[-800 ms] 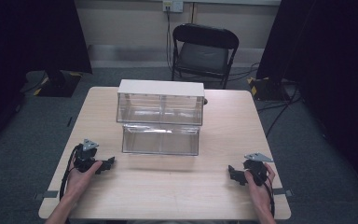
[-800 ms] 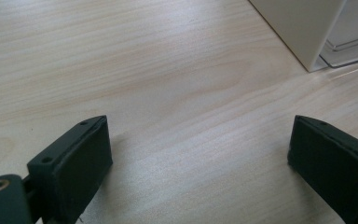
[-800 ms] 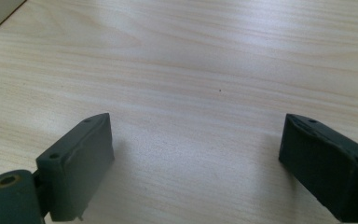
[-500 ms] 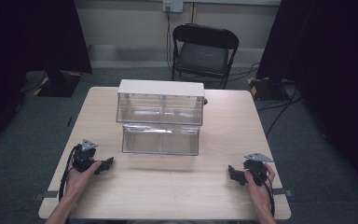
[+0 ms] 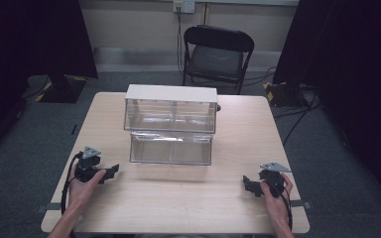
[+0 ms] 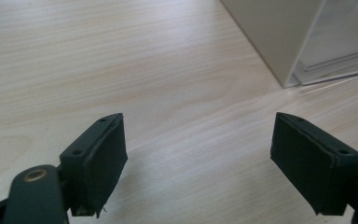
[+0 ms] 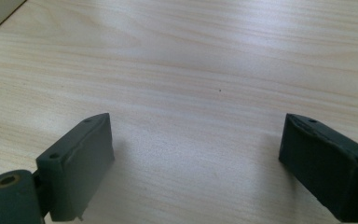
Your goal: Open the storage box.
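Held low at the table's [image 5: 178, 198] near edge: left gripper [image 5: 110, 171] by the near left corner, right gripper [image 5: 248, 183] by the near right corner, each in a hand. Both spread wide, nothing between the jaws (bare wood there in both gripper views). Farther in, toward the middle: clear drawer [image 5: 171, 148], pulled out toward the near edge. Behind and above it, toward the far edge: white-topped drawer cabinet [image 5: 170, 108]. Beyond the far edge: black folding chair [image 5: 217, 52].
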Demonstrator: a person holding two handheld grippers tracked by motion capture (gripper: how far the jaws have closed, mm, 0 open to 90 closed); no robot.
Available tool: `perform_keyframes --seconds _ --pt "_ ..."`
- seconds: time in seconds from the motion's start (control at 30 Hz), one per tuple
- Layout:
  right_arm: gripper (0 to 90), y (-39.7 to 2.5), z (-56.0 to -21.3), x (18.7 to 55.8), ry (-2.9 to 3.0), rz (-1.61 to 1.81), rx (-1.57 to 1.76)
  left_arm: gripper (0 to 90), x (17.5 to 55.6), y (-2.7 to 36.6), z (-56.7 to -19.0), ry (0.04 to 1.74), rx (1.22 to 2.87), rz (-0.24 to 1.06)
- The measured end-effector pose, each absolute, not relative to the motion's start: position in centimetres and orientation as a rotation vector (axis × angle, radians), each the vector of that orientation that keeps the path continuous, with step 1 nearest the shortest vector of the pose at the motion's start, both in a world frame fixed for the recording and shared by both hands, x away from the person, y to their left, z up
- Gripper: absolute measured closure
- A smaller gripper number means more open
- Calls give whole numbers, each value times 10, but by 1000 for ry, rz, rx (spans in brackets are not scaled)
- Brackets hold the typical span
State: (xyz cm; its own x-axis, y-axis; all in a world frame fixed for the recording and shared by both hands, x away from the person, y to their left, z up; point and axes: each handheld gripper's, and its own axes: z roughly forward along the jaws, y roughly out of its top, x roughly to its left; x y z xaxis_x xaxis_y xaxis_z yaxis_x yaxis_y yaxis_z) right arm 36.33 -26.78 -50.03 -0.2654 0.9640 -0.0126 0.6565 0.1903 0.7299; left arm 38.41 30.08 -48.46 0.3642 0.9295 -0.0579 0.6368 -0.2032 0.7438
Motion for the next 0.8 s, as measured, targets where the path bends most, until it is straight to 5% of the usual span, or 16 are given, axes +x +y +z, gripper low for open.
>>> perform_keyframes --seconds 0.8 --pt "93 -268 -500 363 1996 854 1512 172 373 268 -470 1158 1910 470"
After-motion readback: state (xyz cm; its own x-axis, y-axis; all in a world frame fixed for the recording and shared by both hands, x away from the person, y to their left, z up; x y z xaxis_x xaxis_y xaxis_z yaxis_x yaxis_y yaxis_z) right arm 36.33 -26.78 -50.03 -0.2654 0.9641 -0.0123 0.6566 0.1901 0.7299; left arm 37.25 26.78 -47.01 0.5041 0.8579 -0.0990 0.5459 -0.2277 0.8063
